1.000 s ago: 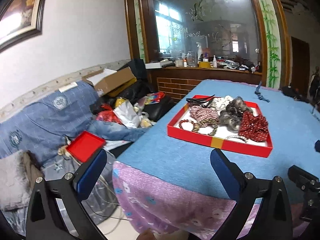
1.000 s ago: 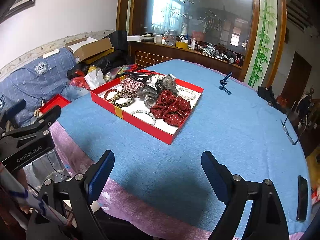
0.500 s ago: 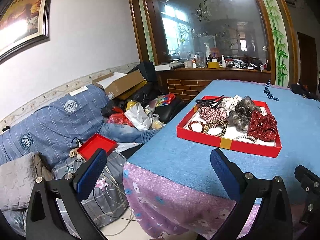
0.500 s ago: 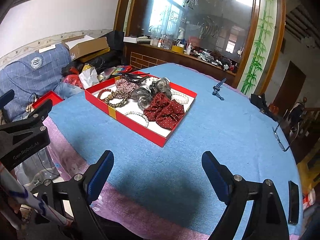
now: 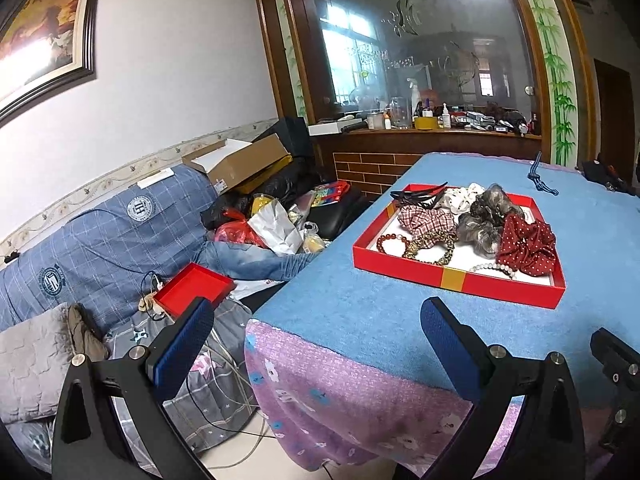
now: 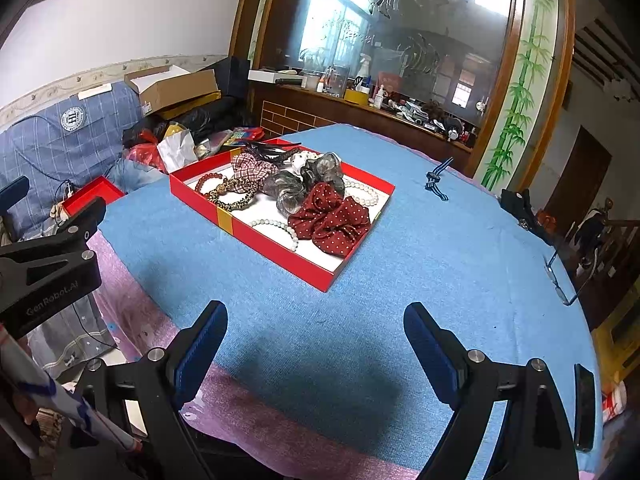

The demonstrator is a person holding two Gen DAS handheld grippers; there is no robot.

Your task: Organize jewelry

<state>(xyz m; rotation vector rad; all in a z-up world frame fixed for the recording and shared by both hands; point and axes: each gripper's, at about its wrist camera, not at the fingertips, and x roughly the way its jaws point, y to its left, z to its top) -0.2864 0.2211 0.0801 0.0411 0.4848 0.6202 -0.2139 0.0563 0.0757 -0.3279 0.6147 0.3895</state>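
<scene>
- Red card tray [image 6: 280, 246] sits on the blue-covered surface [image 6: 420, 264], nearer its far left corner than its near edge, heaped with hair ties and bead strings.
- Dark red dotted scrunchie [image 6: 330, 220] lies at the tray's near right corner, touching the grey scrunchies [image 6: 296, 184] behind it; a plaid scrunchie [image 6: 248, 166] and a leopard-print band [image 6: 234, 196] lie toward the left side.
- Pale bead bracelet [image 6: 280, 228] rests by the tray's near wall, a brown bead bracelet [image 6: 208, 182] at the left end, and a pearl strand [image 6: 364, 192] along the right side.
- Left tool [image 5: 316, 344] hangs off the surface's near left corner, jaws wide apart and holding nothing.
- Right tool [image 6: 316, 340] hovers over the near edge, well apart from the tray, likewise spread wide and empty.
- Fabric pieces should be light, soft and compressible: pinching a raised fold at the top should lift them cleanly, though neighbours may drag along.
- Bead strings are likely smooth, slippery and limp; gripping across the strand where it lies clear of cloth seems safest.
- Black headband [image 6: 272, 150] at the far side looks stiff and thin.
</scene>
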